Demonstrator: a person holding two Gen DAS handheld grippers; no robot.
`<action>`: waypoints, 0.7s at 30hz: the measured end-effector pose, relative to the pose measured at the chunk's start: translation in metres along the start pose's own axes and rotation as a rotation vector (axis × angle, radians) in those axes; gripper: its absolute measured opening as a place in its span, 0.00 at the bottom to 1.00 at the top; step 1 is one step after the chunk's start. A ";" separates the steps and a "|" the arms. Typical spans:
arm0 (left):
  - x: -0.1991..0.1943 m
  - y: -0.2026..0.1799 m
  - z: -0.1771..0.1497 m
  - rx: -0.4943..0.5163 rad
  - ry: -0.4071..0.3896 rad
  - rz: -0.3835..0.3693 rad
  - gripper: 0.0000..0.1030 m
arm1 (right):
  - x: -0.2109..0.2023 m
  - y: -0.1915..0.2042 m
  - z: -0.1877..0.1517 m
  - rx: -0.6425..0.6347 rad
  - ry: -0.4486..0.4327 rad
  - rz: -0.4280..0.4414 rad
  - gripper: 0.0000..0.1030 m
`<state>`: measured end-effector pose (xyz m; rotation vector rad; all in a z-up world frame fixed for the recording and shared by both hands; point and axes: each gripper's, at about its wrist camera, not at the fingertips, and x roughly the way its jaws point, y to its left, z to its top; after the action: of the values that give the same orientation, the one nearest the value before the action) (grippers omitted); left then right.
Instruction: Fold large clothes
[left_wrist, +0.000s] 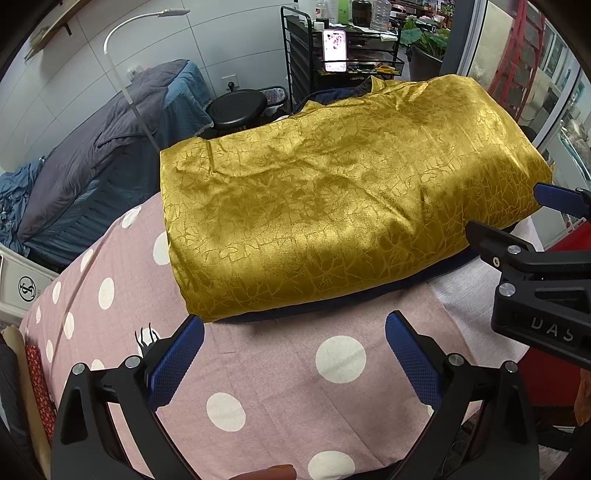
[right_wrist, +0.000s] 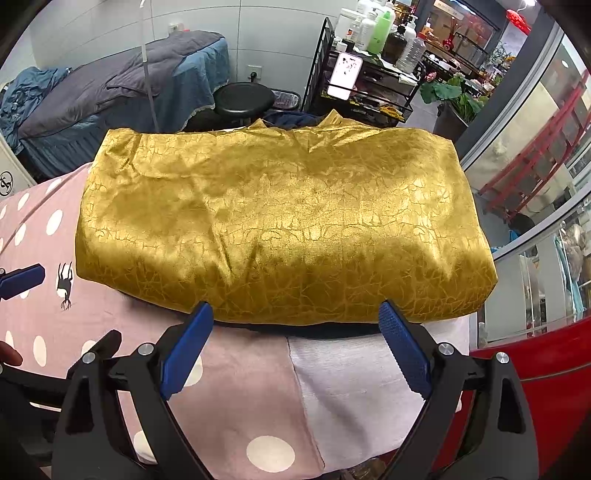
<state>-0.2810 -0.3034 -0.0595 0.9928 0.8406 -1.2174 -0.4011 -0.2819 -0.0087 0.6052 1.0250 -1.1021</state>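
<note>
A shiny gold garment (left_wrist: 332, 195) with a dark blue lining lies folded into a thick rectangle on a pink polka-dot cover (left_wrist: 280, 373); it also shows in the right wrist view (right_wrist: 280, 229). My left gripper (left_wrist: 294, 325) is open and empty, just short of the garment's near edge. My right gripper (right_wrist: 295, 314) is open and empty, its fingertips right at the near edge of the fold. The right gripper also shows at the right of the left wrist view (left_wrist: 517, 218).
A white cloth patch (right_wrist: 354, 384) lies on the cover near my right gripper. Behind the table stand a black round stool (right_wrist: 243, 98), a bed with grey and blue bedding (left_wrist: 110, 147), and a black rack (right_wrist: 369, 74) with bottles and a phone. A red object (right_wrist: 535, 369) sits at right.
</note>
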 end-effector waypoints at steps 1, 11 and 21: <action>0.000 0.000 0.000 0.000 0.000 0.000 0.94 | 0.000 0.000 0.000 0.001 0.000 0.001 0.87; -0.001 0.000 0.000 0.003 -0.003 0.005 0.94 | 0.000 0.000 0.000 0.000 0.000 0.000 0.87; -0.001 0.000 -0.001 0.006 -0.001 0.007 0.94 | 0.000 0.000 0.000 -0.002 0.002 0.002 0.87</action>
<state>-0.2815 -0.3021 -0.0589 0.9993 0.8318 -1.2153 -0.4010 -0.2820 -0.0088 0.6060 1.0266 -1.0987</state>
